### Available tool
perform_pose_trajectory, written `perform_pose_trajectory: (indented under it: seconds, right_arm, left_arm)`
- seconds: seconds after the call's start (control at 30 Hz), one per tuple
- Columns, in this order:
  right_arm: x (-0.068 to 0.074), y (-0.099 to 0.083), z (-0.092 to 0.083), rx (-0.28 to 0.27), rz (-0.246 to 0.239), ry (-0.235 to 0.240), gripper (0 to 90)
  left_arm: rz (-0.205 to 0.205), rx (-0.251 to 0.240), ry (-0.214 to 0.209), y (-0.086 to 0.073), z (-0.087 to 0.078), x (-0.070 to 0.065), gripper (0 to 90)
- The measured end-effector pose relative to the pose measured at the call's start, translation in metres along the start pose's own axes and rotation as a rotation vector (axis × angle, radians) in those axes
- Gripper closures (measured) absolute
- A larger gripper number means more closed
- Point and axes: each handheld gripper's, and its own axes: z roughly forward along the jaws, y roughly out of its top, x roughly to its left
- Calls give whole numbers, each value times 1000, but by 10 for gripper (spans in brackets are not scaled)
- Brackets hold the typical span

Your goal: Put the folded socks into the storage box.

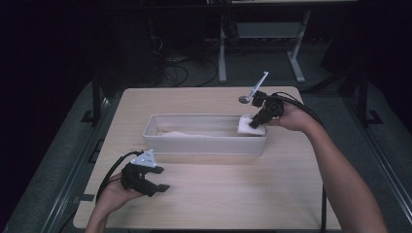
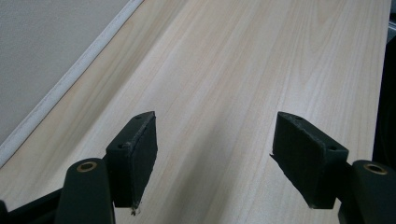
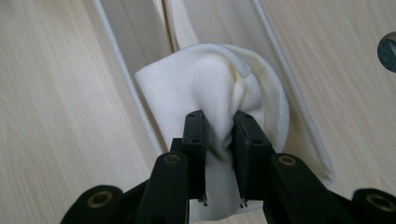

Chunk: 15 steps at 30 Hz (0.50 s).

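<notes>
White cloth (image 3: 205,88) pinched in right hand-held gripper (image 3: 219,158), over tray's (image 1: 204,141) right end.
Lowering in next, likely; left hand-held gripper (image 2: 212,154) open, idle before tray.

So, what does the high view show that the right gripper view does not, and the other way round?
High view alone: the left gripper, open above the bare table, both forearms, and the full long white tray.

Right gripper view alone: close up, the pads pinch a bunched fold of the white cloth.

Both: the right gripper holding that cloth over the tray's end, and a small dark round object on the table beside it.
</notes>
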Motion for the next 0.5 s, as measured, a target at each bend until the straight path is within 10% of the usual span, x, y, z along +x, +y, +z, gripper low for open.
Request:
perform_pose_trajectory:
  seconds: [0.5]
  right_arm:
    - [-6,4,19,42,12,9,758]
  left_arm:
    - [-12,-7,2,-3,-2,2,303]
